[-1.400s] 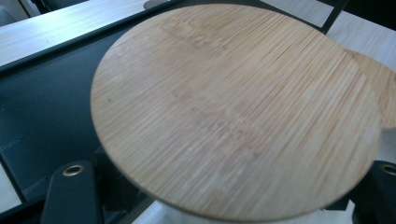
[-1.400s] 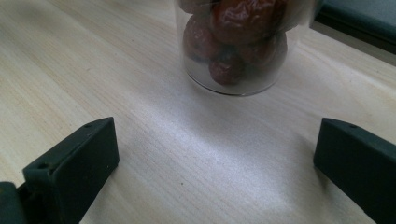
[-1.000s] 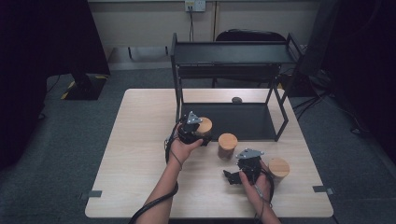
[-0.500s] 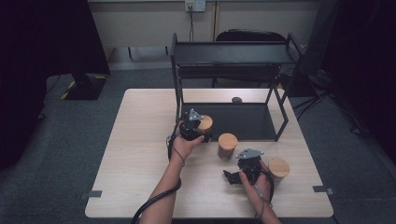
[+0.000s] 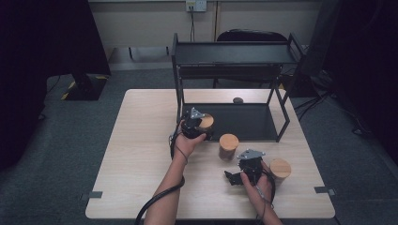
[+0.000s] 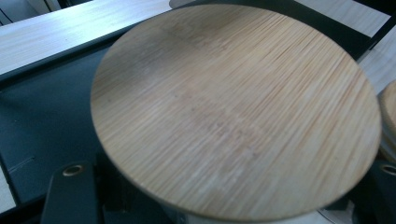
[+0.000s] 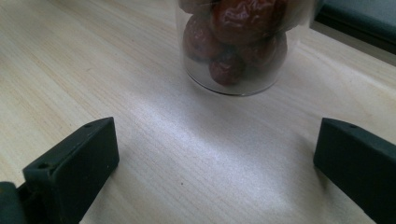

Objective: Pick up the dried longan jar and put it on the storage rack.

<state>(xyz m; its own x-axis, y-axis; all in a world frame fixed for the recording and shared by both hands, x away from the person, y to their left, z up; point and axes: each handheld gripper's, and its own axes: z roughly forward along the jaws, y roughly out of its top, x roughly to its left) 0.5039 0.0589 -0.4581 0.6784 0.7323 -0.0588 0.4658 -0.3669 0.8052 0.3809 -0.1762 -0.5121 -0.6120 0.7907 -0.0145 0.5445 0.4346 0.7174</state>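
A jar [image 5: 205, 123] with a bamboo lid [image 6: 238, 112] is gripped by the left gripper [image 5: 191, 126], closed on its sides, at the front left corner of the black rack's [image 5: 230, 52] lower shelf [image 5: 244, 121]. The jar stands upright, so the shelf lies directly ahead of it, toward the counter's [image 5: 141, 140] far edge. The right gripper [image 5: 248, 165] is held open near the counter's front right corner, between two other jars [image 5: 228, 146] [image 5: 280, 169], and is judged farther from the shelf.
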